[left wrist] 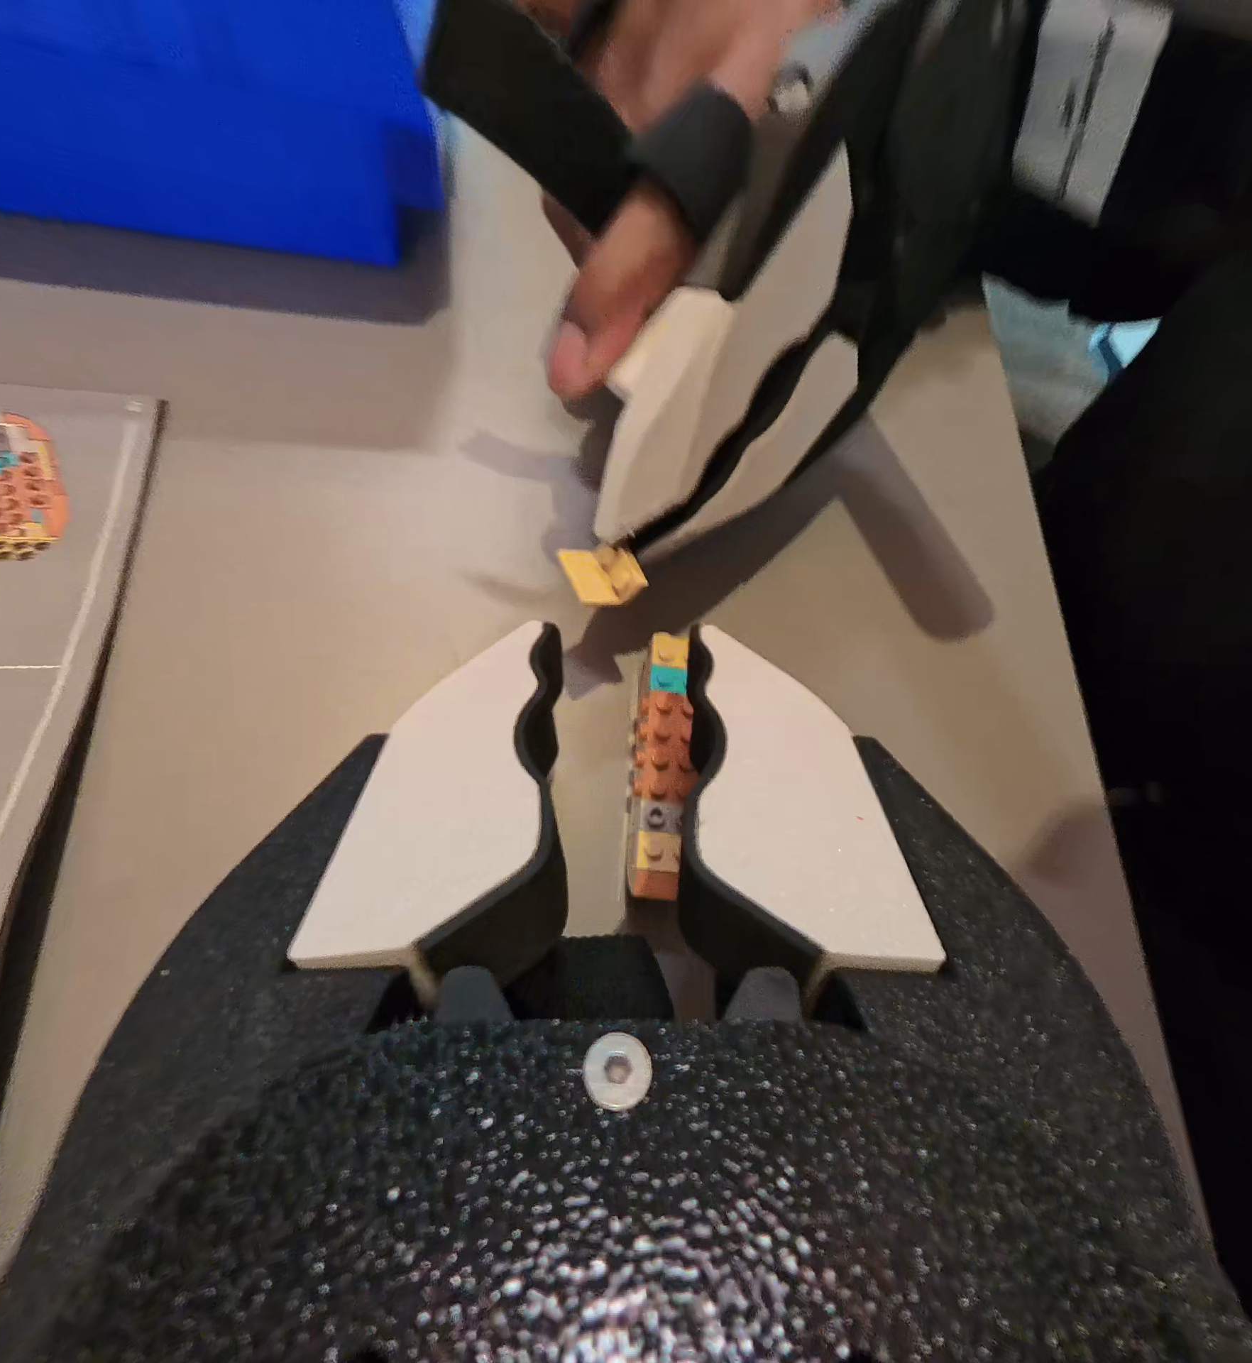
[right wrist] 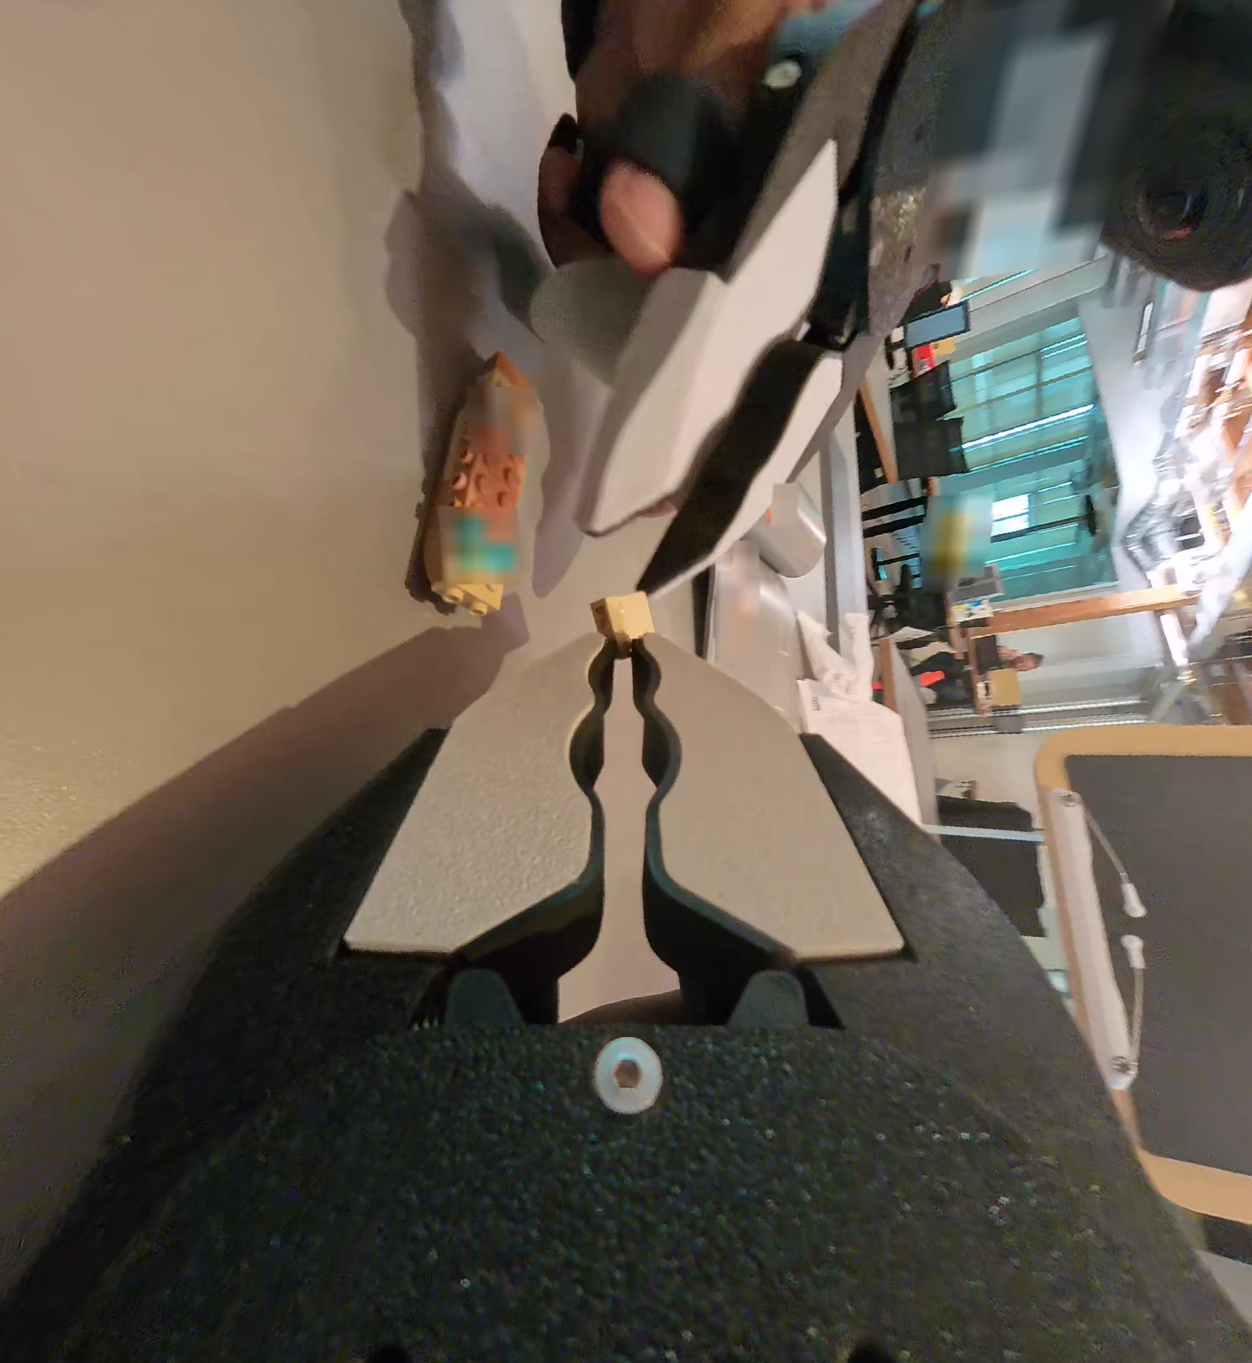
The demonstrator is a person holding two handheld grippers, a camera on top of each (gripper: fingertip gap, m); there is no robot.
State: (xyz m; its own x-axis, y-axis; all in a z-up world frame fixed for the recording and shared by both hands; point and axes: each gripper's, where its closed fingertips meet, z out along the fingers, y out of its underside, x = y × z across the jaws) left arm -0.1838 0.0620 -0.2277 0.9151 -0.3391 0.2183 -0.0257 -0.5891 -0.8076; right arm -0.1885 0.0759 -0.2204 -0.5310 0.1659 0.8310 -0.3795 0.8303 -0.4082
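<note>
Pinching a small tan brick piece [right wrist: 619,618] at the very tips of my right hand-held gripper [right wrist: 620,649], I am carrying it clear of the worktop [left wrist: 328,590]; the black pads [right wrist: 603,667] are closing on its lower edge, with only a sliver of space behind them. My left hand-held gripper [left wrist: 619,649] is standing spread apart over the worktop, and the brick strip [left wrist: 663,752], a run of yellow, teal, orange, grey and tan studded pieces, is lying between its fingers, close against the pad on the 3 o'clock side [left wrist: 704,708]. The pad at 9 o'clock [left wrist: 538,708] is standing well off it, so I am not clamping the strip.

In the left wrist view, the tan piece [left wrist: 603,577] is hanging at 12 o'clock just beyond the yellow end of the strip, apart from it. In the right wrist view the strip [right wrist: 479,487] is lying at 10 o'clock from my right fingertips.

Judging from this, the strip is built up already and lying loose, while the small piece is separate from it. Whether it is coming off or going on, I cannot tell.

Farther out, at 9 o'clock in the left wrist view, a grey board [left wrist: 55,664] is carrying a picture of a similar brick build [left wrist: 7,479], and a blue bin [left wrist: 166,111] is sitting at 11 o'clock.
</note>
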